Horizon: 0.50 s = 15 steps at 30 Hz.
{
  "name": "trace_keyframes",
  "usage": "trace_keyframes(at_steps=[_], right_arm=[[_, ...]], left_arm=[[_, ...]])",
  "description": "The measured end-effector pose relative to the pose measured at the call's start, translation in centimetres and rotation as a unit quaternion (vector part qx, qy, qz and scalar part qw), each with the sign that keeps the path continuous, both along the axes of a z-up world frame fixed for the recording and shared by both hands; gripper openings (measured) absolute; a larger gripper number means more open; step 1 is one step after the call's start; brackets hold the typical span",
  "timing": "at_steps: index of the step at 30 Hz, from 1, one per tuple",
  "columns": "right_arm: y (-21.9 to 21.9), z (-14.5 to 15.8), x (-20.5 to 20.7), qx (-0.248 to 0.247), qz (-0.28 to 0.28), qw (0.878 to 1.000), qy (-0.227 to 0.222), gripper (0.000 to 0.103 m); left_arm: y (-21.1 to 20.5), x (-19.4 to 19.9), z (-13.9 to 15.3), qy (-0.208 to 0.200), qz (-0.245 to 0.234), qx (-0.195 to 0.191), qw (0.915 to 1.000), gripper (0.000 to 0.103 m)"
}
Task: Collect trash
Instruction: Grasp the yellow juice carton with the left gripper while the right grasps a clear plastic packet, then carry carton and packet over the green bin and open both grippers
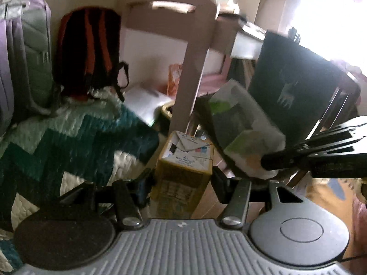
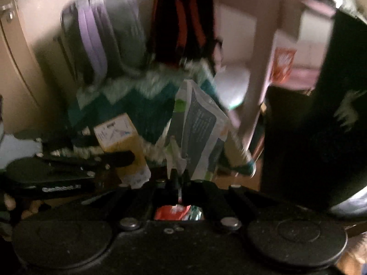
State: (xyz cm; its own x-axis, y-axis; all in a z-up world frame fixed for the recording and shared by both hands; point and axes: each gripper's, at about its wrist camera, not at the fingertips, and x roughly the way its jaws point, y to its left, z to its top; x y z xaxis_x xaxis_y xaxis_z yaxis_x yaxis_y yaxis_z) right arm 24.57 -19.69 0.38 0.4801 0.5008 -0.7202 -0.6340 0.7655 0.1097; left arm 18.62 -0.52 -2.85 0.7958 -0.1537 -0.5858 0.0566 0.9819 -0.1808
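My left gripper (image 1: 182, 184) is shut on a yellow drink carton (image 1: 183, 160), held end-on in the air; the carton also shows in the right wrist view (image 2: 121, 142) at the left. My right gripper (image 2: 179, 178) is shut on a crumpled grey, white and green plastic wrapper (image 2: 201, 128) that stands up from its jaws. In the left wrist view the same wrapper (image 1: 240, 119) hangs at the right, with the right gripper's black fingers (image 1: 298, 158) coming in from the right edge. Both views are blurred.
A teal and white zigzag blanket (image 1: 68, 137) covers a bed at the left. A black and red backpack (image 1: 89, 50) and a grey-purple bag (image 1: 25, 52) lean on the wall. A pink wooden chair (image 1: 190, 57) and a dark cabinet (image 1: 293, 80) stand ahead.
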Motion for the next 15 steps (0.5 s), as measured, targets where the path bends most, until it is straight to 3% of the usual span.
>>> trace_keyframes(at_steps=[7, 15], right_arm=[[-3.5, 6.9, -1.6, 0.026, -0.013, 0.997, -0.076, 0.001], [-8.1, 13.3, -0.1, 0.034, -0.061, 0.988, -0.136, 0.001]], left_arm=[[-3.2, 0.1, 8.1, -0.067, -0.010, -0.005, 0.9977, 0.054], [-8.4, 4.2, 16.8, -0.108, -0.055, -0.004, 0.9926, 0.054]])
